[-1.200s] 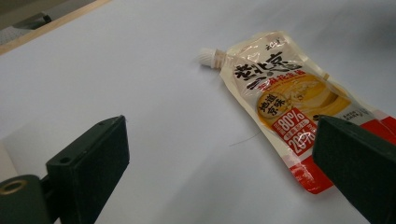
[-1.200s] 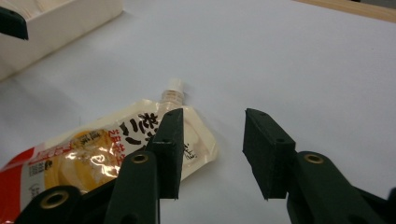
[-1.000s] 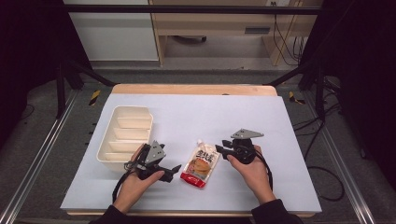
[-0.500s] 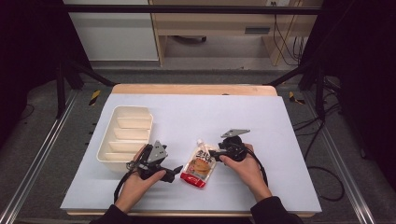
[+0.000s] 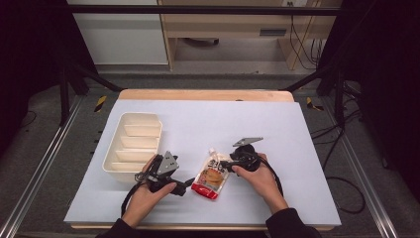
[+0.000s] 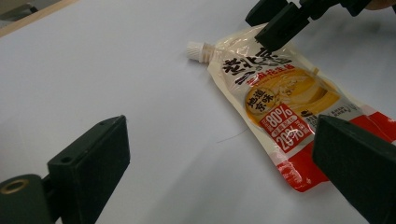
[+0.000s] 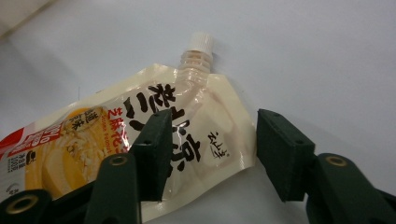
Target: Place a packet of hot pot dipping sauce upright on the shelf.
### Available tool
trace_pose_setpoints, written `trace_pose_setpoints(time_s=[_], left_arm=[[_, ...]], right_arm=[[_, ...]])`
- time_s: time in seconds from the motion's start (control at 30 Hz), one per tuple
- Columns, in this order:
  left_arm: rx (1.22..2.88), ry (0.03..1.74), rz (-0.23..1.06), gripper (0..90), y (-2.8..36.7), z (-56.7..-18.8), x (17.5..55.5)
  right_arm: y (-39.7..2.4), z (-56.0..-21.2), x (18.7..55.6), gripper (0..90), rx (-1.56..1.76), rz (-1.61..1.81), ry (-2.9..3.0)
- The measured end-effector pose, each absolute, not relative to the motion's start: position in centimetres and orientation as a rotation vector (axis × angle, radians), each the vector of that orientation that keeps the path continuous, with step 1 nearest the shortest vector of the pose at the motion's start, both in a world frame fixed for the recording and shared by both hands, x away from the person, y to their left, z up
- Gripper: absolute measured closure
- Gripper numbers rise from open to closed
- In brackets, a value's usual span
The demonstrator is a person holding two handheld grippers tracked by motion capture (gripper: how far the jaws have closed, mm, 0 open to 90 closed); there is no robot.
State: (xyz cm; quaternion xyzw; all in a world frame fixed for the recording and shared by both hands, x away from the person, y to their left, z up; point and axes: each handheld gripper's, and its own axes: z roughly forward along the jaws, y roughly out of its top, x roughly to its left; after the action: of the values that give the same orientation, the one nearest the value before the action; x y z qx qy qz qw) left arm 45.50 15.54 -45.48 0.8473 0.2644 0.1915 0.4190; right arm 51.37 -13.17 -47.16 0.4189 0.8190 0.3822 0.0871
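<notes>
A cream, yellow and red spouted pouch (image 5: 213,176) lies flat on the white mat, with its white cap pointing away from me. My right gripper (image 5: 224,163) is low over the pouch's cap end. In the right gripper view the pouch (image 7: 140,135) has its top corner between the jaws of the right gripper (image 7: 217,154). One jaw rests over the print and the other stands off the edge, with a gap. These jaws have just been closing. My left gripper (image 5: 185,185) is open beside the pouch's red bottom end. Its own view shows the pouch (image 6: 280,107) and the right gripper (image 6: 280,23) beyond the left gripper (image 6: 222,154).
A white tray (image 5: 110,154) with several empty compartments stands left of the left hand. The wooden table edge (image 5: 205,94) runs along the back. Bare mat stretches behind and to the right of the pouch.
The right gripper has come down and to the left onto the pouch's cap end. Its grey plate has tilted. The left hand and the pouch have stayed in place.
</notes>
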Motion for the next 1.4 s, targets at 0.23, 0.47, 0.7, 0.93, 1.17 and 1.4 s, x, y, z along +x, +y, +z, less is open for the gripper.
trace_pose_setpoints(time_s=[0.23,0.47,0.7,0.93,1.17,1.4], left_arm=[[2.133,0.65,0.492,4.1,15.5,-45.3,45.1],[2.134,0.646,0.492,4.2,15.4,-45.3,45.3],[2.133,0.655,0.482,4.3,15.5,-45.4,45.4],[2.145,0.64,0.469,4.3,15.5,-45.3,45.2],[2.151,0.612,0.433,4.7,15.7,-43.7,45.6],[2.26,0.57,0.422,4.3,16.4,-40.7,47.1]], right_arm=[[-13.0,-46.2,50.4,56.2,1.196,1.268,2.448],[-12.5,-46.9,49.9,60.9,1.174,1.168,2.49],[-12.4,-46.9,50.7,89.8,1.189,1.149,2.447],[-12.4,-45.8,50.3,90.0,1.123,1.209,2.414],[-12.1,-42.9,49.6,90.0,0.983,1.255,2.407],[-9.7,-38.7,49.3,90.0,0.757,1.268,2.447]])
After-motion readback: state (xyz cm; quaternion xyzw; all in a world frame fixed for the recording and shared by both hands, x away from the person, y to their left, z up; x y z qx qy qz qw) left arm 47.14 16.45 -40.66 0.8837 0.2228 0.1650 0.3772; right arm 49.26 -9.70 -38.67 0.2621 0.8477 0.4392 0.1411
